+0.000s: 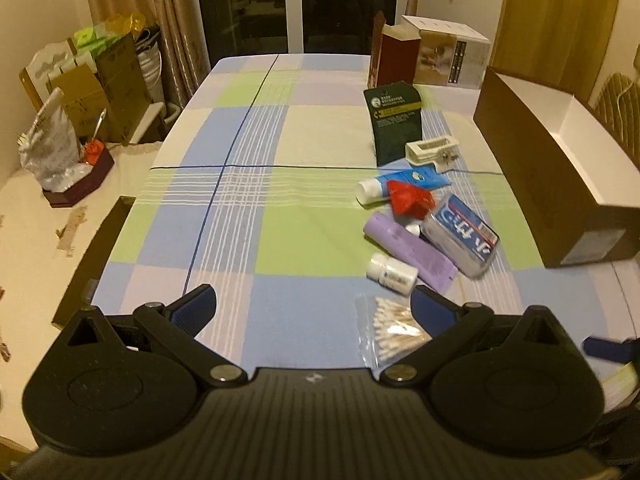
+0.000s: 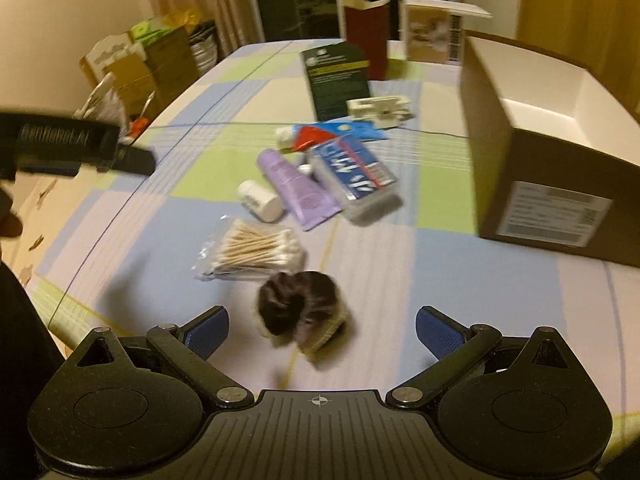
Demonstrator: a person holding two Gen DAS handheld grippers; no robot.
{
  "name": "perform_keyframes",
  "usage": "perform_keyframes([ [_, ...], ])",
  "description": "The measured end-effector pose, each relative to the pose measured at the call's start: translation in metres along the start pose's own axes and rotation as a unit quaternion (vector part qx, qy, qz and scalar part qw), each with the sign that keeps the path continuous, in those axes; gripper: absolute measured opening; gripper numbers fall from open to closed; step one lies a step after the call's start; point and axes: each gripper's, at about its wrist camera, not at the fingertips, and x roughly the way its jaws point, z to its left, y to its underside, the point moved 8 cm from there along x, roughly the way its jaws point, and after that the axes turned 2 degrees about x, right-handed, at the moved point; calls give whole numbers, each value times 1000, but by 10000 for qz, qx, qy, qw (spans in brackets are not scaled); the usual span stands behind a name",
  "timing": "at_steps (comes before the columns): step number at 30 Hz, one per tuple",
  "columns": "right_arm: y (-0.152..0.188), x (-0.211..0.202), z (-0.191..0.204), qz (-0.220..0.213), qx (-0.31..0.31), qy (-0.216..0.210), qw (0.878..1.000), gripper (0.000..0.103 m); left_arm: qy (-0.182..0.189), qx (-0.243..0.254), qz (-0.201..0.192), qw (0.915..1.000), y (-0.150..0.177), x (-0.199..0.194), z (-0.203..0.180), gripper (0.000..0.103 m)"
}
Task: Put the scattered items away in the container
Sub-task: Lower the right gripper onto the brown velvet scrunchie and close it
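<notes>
The right wrist view alone shows a dark, fuzzy round object with a pale base (image 2: 305,309), blurred, lying on the cloth between the spread fingers of the right gripper (image 2: 322,334), whose jaws stand wide and hold nothing. It also looks into the open brown cardboard box with a white interior (image 2: 560,152) at the right of the table; the left wrist view shows mostly that box's outer wall (image 1: 532,168). The left wrist view alone takes in the floor clutter and a small dark red box with a clear plastic bag (image 1: 76,188) beside the table.

The left gripper (image 1: 314,312) is also wide open and empty, hovering over the checked blue, green and lilac tablecloth (image 1: 240,220), its right finger just above a clear bag of wooden cotton swabs (image 1: 390,330).

The scattered things sit in one loose cluster near the box: one swab bag, one small white plastic bottle (image 1: 392,273), one soft lilac tube (image 1: 412,246), one clear rectangular pack with a blue label (image 1: 462,236), one red angular plastic piece (image 1: 410,198) lying over one blue tube with a white cap (image 1: 400,184), one cream plastic clip-like piece (image 1: 432,150), and one dark green carton (image 1: 396,120). Behind stand two more cartons, one dark red (image 1: 394,58) and one pale printed (image 1: 448,54).
</notes>
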Motion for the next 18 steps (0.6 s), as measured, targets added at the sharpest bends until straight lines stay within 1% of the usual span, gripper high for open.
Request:
perform_keyframes([
  [5,2,20,11,76,-207,27,9998,103,151,-152,108,9997,-3,13,10,102],
  [9,2,32,11,105,-154,96,9998,103,261,-197,157,9993,-5,20,9,102],
  [10,2,33,12,109,-149,108,9998,90,293,-184,161,9993,-5,22,8,102],
  [12,4,37,12,208,-161,102,9996,73,332,-147,177,9992,-4,25,6,102],
  [14,5,39,9,206,-138,155,9996,72,351,-114,209,9991,-2,28,4,102],
  [15,5,38,7,194,-101,157,9996,62,365,-115,235,9990,-1,30,4,102],
  [16,5,37,4,199,-58,167,9996,44,391,-124,253,9988,0,31,3,102],
  [18,4,35,-2,206,31,195,9996,34,449,-95,272,9986,2,33,1,102],
])
